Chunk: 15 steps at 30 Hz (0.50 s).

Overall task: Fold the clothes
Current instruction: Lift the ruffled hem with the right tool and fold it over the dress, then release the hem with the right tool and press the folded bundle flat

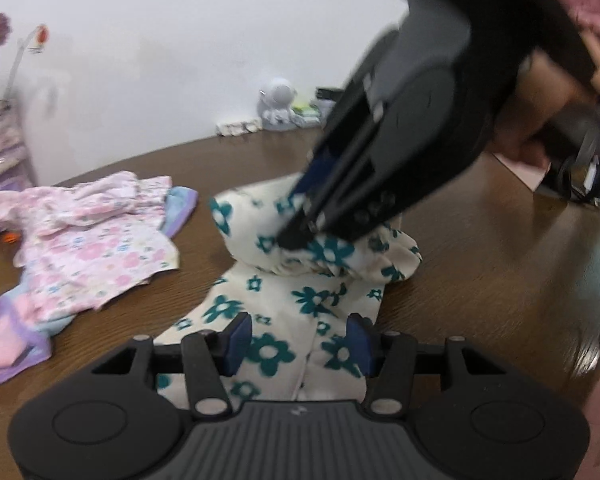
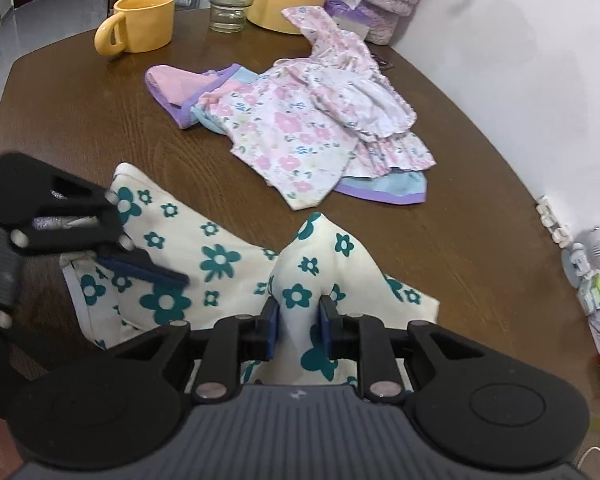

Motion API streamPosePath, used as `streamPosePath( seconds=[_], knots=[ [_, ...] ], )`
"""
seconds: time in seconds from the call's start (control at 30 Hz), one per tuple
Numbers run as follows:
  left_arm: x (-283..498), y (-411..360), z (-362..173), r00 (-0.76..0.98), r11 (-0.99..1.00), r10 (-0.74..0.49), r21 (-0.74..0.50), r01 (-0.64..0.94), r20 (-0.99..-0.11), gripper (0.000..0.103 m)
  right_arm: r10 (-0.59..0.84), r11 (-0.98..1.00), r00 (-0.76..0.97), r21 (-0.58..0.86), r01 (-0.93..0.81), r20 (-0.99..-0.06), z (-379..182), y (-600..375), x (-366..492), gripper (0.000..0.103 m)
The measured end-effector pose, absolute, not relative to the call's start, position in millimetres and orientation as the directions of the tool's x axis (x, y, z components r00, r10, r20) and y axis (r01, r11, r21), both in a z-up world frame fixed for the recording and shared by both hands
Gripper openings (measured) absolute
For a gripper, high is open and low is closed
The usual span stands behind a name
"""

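On table (image 2: 80, 128) — perhaps three garments (image 2: 300, 132).

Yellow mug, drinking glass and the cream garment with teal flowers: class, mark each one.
yellow mug (image 2: 146, 22), right wrist view, on its side wall.
drinking glass (image 2: 231, 0), right wrist view, mid-body.
cream garment (image 2: 220, 260), right wrist view, on a teal flower.

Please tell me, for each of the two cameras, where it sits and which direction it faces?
Left wrist: on the left tongs, looking down over the cream garment toward the wall; shows the right tongs and a hand.
Right wrist: on the right tongs, pinching the garment, facing the mug and glass; left tongs at left.
Shared: garment, pink clothes, table.
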State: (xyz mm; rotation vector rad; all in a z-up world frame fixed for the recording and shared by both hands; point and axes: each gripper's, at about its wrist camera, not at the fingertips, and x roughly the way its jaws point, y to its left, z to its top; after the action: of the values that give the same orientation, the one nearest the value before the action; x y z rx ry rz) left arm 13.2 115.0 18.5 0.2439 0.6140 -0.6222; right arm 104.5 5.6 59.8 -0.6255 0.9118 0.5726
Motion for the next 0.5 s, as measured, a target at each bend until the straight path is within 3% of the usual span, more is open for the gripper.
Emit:
streamPosePath(
  seconds=[0.27, 0.33, 0.4, 0.5],
  knots=[
    [19, 119, 10, 0.643, 0.823, -0.425, 0.024, 0.568, -0.637, 0.052, 0.254, 0.7, 0.473, -0.177, -0.692, -0.844, 40, 2, 97, 0.023],
    [25, 117, 6, 0.634, 0.827, -0.415, 0.02, 0.562, -0.652, 0.052, 0.294, 0.702, 0.472, -0.147, -0.697, -0.831, 41, -4, 93, 0.031],
    [27, 119, 4, 0.629, 0.83, -0.418, 0.006, 0.557, -0.656, 0.052, 0.394, 0.709, 0.448, -0.044, -0.704, -0.803, 53, -19, 93, 0.04],
    [26, 124, 3, 0.624, 0.836, -0.423, -0.016, 0.549, -0.657, 0.052, 0.58, 0.716, 0.46, 0.152, -0.681, -0.672, 91, -62, 92, 0.045]
  ],
)
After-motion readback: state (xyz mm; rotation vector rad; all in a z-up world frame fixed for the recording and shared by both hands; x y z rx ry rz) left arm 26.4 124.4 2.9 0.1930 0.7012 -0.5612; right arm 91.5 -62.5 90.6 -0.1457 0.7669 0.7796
